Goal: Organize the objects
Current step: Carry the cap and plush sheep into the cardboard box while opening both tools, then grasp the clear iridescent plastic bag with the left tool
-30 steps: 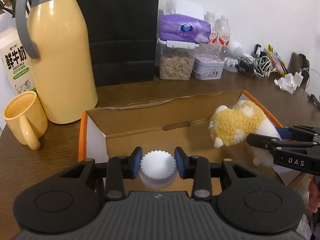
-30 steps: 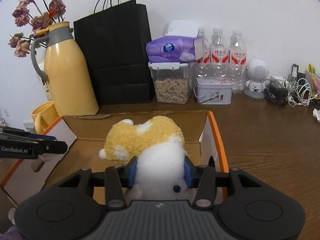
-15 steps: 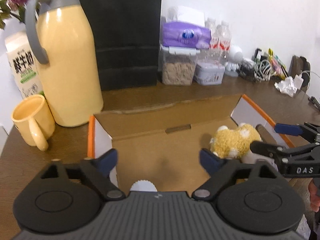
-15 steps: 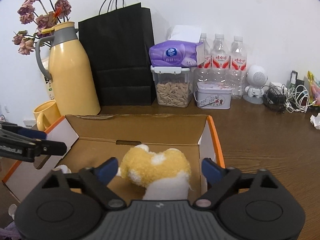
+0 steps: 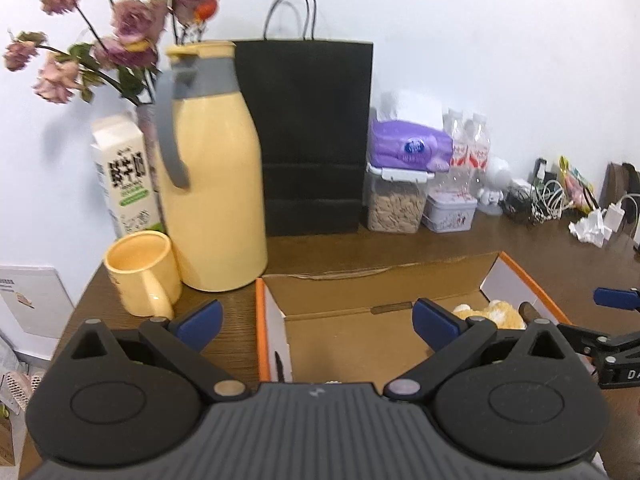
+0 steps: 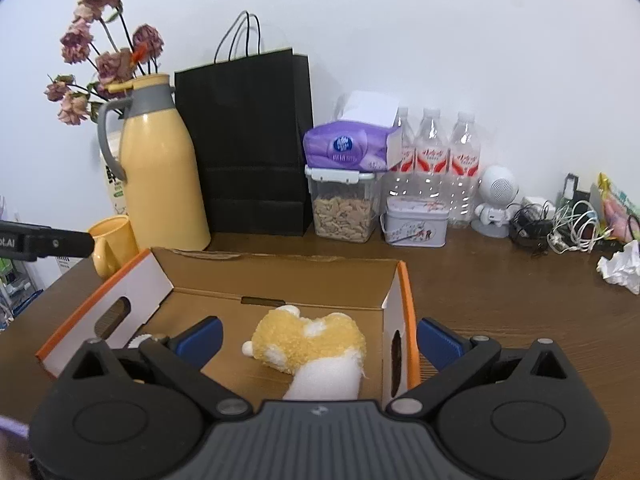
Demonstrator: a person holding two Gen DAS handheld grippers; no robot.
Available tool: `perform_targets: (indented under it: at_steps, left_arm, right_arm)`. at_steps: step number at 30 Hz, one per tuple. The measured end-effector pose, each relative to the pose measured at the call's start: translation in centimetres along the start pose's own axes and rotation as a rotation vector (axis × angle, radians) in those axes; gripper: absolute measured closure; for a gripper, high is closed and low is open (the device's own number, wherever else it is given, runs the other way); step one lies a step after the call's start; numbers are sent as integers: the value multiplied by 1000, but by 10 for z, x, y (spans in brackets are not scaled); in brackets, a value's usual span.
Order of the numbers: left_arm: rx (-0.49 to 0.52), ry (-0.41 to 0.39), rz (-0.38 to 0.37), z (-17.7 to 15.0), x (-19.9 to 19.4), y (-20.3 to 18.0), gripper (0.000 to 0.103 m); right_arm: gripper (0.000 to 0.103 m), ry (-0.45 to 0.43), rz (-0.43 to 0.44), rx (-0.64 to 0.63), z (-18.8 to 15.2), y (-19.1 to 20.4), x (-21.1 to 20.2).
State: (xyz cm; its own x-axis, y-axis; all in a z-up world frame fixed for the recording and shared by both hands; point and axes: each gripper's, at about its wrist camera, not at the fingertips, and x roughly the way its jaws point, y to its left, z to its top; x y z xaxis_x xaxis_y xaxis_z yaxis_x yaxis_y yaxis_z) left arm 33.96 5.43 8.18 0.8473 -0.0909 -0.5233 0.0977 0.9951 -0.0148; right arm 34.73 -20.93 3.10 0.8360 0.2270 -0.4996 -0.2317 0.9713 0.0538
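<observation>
An open cardboard box with orange edges (image 6: 407, 292) stands on the brown table; it also shows in the left wrist view (image 5: 261, 320). A yellow and white plush toy (image 6: 308, 344) lies inside it at the right, and part of it shows in the left wrist view (image 5: 490, 314). A white ridged cap (image 6: 145, 338) peeks out at the box's left, mostly hidden behind my right gripper's finger. My left gripper (image 5: 316, 322) is open and empty above the box's near left. My right gripper (image 6: 318, 338) is open and empty above the toy.
A yellow thermos jug (image 5: 212, 184), yellow mug (image 5: 140, 272), milk carton (image 5: 124, 176) and dried flowers (image 5: 108, 40) stand at the back left. A black paper bag (image 6: 248, 140), food container (image 6: 342, 204), tissue pack (image 6: 352, 146), tin (image 6: 416, 226), water bottles (image 6: 432, 152), cables (image 6: 560, 228) and crumpled paper (image 6: 620, 266) line the back.
Both grippers opened and let go: the left of the white cap, the right of the plush toy. Both then drew back and up; cap and toy lie in the box.
</observation>
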Motion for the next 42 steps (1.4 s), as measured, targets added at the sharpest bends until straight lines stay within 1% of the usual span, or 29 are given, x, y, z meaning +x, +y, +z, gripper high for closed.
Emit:
perform_targets:
  at_steps: [7,12,20,23,28,33,42]
  left_arm:
    - [-18,-57,23,-6,-45,3,0]
    - [-43,-83,39,-22,-76,3,0]
    - [-50,-109,38,-61,-123,-8,0]
    - [-61,-103,25,-77,-138,-14,0]
    - [-76,-129,6,-103,-161,-27,0]
    - [-68,-144,-5,-122,-171,-42,0]
    - [-31,-103,12,-148,-161,-57,0]
  right_arm:
    - [0,-43,-1,-12,-2,3,-40]
    - [0,-58,5,-24,-10,7,-68]
    - [0,-47,20,-34,-38,15,-103]
    - [0,-38,30,-36,-51,18,-111]
    - [0,-5,43,-33,-75,23,-119]
    - [0,23,49,-32,-95,29,-124]
    - [0,59,48,-41,-118,29,-125]
